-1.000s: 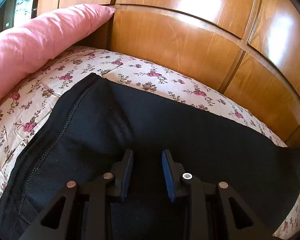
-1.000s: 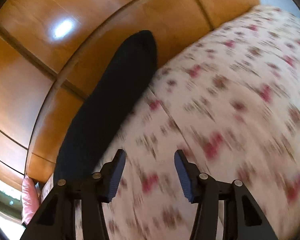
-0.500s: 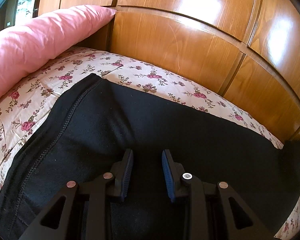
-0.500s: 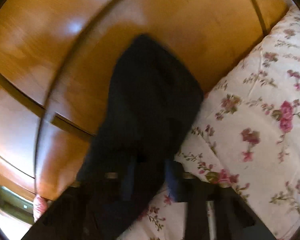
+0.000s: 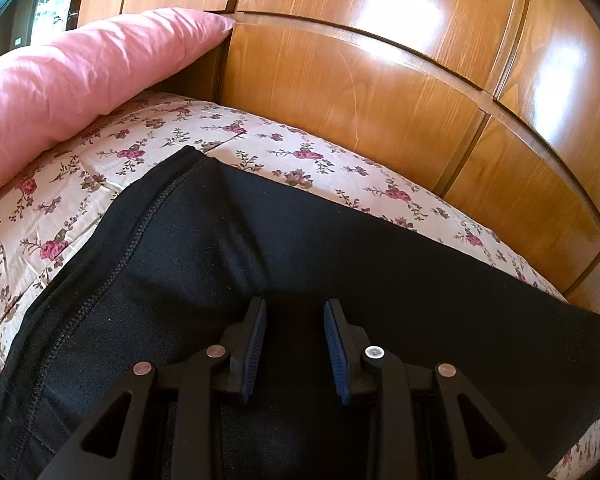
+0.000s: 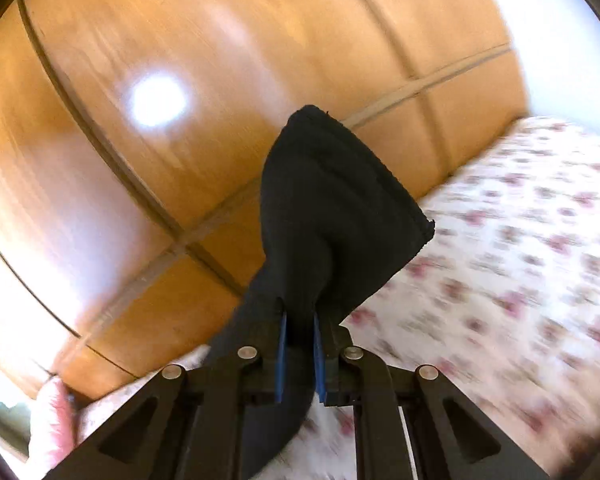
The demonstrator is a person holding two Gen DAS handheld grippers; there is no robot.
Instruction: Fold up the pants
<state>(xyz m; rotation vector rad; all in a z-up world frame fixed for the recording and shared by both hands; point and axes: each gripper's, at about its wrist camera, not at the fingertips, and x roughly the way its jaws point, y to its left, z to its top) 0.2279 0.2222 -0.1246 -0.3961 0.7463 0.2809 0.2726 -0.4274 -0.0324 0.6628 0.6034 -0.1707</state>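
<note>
The black pants (image 5: 300, 264) lie flat across the floral bedspread (image 5: 100, 184), with a stitched seam running down their left side. My left gripper (image 5: 295, 308) is open and hovers just over the pants' middle, with nothing between its pads. My right gripper (image 6: 299, 312) is shut on the leg end of the pants (image 6: 332, 200) and holds it lifted off the bed, the hem sticking up in front of the wooden headboard (image 6: 180, 100). That view is blurred by motion.
A pink pillow (image 5: 72, 76) lies at the far left against the wooden headboard (image 5: 380, 80). Floral bedspread (image 6: 520, 260) stretches to the right of the lifted leg. A window (image 5: 52, 4) shows at the top left.
My right gripper has come over the pants' leg end, shut on it and lifted it off the bed. The left gripper has stayed open over the pants' middle.
</note>
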